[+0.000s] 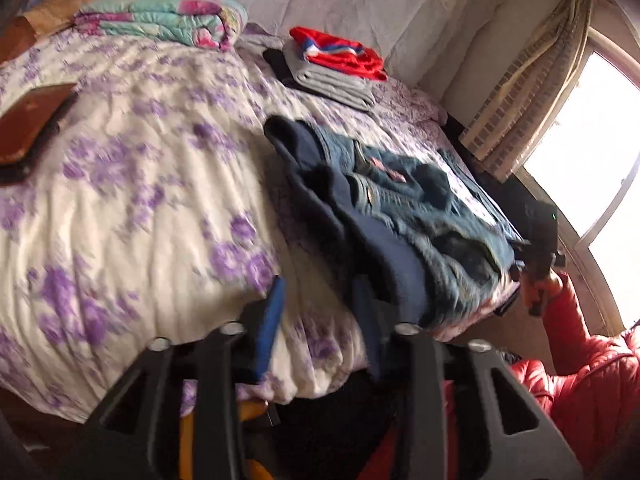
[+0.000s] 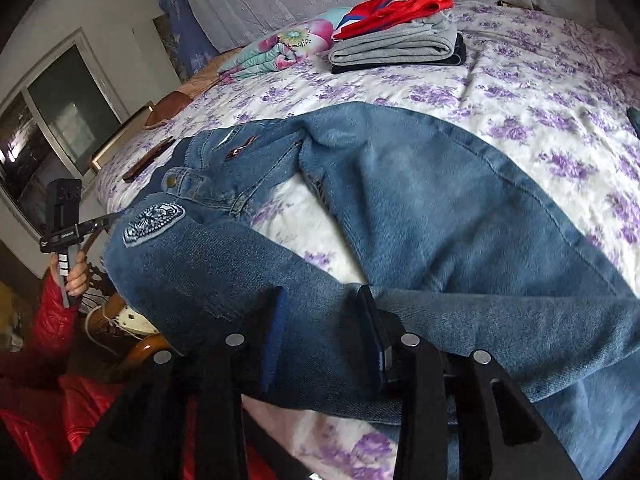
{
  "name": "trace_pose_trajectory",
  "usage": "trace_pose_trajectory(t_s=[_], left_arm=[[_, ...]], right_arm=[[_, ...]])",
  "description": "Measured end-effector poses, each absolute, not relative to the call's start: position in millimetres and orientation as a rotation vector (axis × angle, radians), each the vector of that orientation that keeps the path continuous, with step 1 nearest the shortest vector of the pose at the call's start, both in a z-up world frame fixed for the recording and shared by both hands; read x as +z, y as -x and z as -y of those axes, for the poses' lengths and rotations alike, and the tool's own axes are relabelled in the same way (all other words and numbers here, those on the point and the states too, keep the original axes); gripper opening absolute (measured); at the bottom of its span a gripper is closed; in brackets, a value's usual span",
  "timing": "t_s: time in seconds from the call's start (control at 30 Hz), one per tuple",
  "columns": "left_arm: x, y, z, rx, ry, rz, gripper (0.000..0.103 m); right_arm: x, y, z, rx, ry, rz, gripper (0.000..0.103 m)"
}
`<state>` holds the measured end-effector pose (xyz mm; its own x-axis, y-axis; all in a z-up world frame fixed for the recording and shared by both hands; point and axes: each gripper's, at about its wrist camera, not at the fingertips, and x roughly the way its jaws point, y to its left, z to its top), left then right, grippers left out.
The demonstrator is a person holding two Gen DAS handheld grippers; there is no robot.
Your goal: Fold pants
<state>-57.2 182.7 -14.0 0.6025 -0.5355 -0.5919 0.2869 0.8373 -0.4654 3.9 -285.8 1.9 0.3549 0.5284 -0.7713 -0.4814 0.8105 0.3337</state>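
Blue jeans [image 2: 420,200] lie spread on the purple-flowered bedspread [image 2: 540,92], waist to the left with a round embroidered patch [image 2: 154,220], legs running right. My right gripper [image 2: 324,316] hovers over the nearer leg, its jaws apart with flat denim between the fingers and no pinch showing. In the left wrist view the jeans [image 1: 404,208] look bunched near the bed's edge, dark lining showing. My left gripper [image 1: 320,312] is open over the bedspread [image 1: 140,200] beside the waist. Each gripper shows in the other's view: right gripper [image 1: 536,256], left gripper [image 2: 100,224].
A folded stack, red garment on grey [image 2: 396,36], sits at the far side of the bed, with a folded floral quilt [image 2: 272,52] beside it. A brown flat case [image 1: 32,120] lies on the spread. A window [image 1: 592,140] and curtain are at the right. A person's red sleeve [image 2: 48,320] is low left.
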Motion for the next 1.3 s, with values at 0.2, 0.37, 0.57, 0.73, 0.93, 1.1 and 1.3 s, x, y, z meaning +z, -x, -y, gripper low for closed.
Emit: trace_pose_trajectory(t_s=[0.2, 0.37, 0.57, 0.73, 0.93, 1.1, 1.3], left_arm=[[5.8, -4.5, -179.8, -0.46, 0.402, -0.796, 0.076], [-20.2, -66.6, -149.5, -0.467, 0.44, -0.944, 0.077], [-25.5, -95.0, -128.7, -0.496, 0.446, -0.964, 0.085], [-25.8, -101.0, -112.1, -0.533, 0.403, -0.953, 0.061], [-17.2, -102.1, -118.8, -0.54, 0.447, -0.9, 0.019], [25.8, -113.7, -107.0, -0.533, 0.354, -0.782, 0.018], [48.6, -177.2, -138.2, -0.446, 0.44, -0.732, 0.018]], right_arm=[[38.3, 14.4, 302.2, 0.67, -0.021, -0.98, 0.045], [62.8, -45.8, 337.2, 0.432, -0.001, -0.809, 0.069], [9.4, -127.2, 334.5, 0.421, 0.185, -1.016, 0.075], [-8.6, -120.5, 331.4, 0.456, 0.198, -1.029, 0.031], [40.2, -103.6, 339.6, 0.396, 0.173, -0.864, 0.006], [91.0, -149.0, 339.8, 0.302, 0.228, -0.753, 0.006], [109.9, -235.2, 314.3, 0.272, 0.241, -0.711, 0.006]])
